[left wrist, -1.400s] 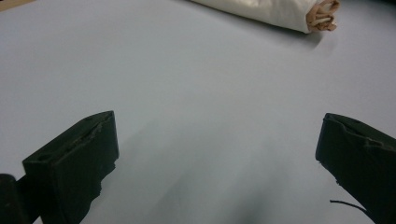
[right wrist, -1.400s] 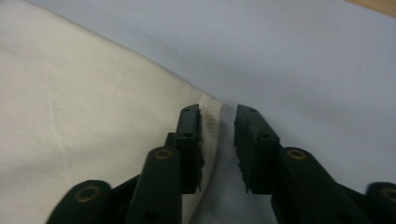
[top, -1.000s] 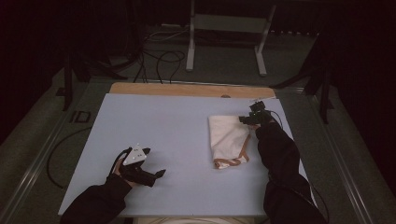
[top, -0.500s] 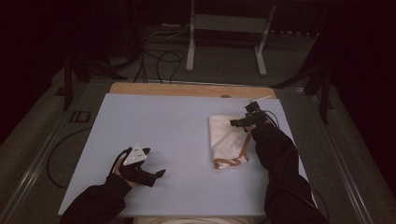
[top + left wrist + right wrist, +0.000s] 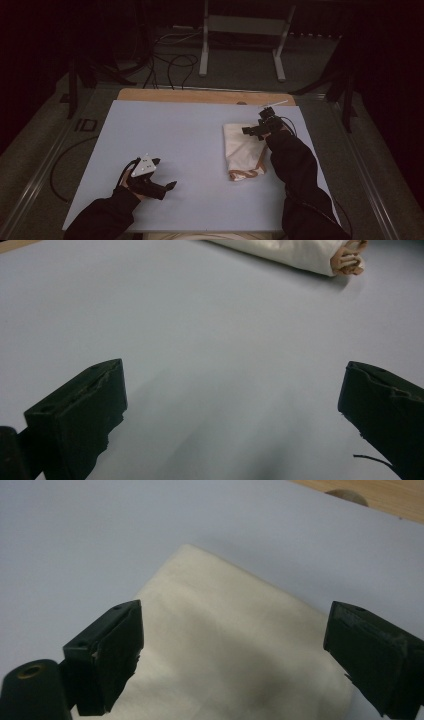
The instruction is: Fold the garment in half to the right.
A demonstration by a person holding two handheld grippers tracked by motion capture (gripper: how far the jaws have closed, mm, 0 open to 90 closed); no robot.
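Over the far right of the worktop [image 5: 190,130]: right gripper [image 5: 256,129] is hovering above the far edge of the cloth [image 5: 244,150].
Cloth: lying folded, cream with a tan-trimmed end [image 5: 247,173] toward the person, right of the middle of the worktop; in the left gripper view it is lying well off at the top [image 5: 280,251].
Right jaws: standing wide apart with nothing between them; in the right gripper view the cloth [image 5: 225,650] is lying beneath the gap, and whether the tips are touching it cannot be told.
Left gripper [image 5: 167,186]: resting low at the near left of the worktop, well apart from the cloth.
Left jaws: standing wide apart over bare worktop [image 5: 210,340], gripping nothing.
Step in hand: by my judgement, the right gripper is lining up on the far edge of the cloth for a pinch, whether to fold or to open it cannot be told.
Next move calls for: lowering the right jaws until one layer edge is sitting between them, then closing; taking too thick a bite is risking dragging the whole stack.
Left gripper's part: likely coming across to pin or take the near end.
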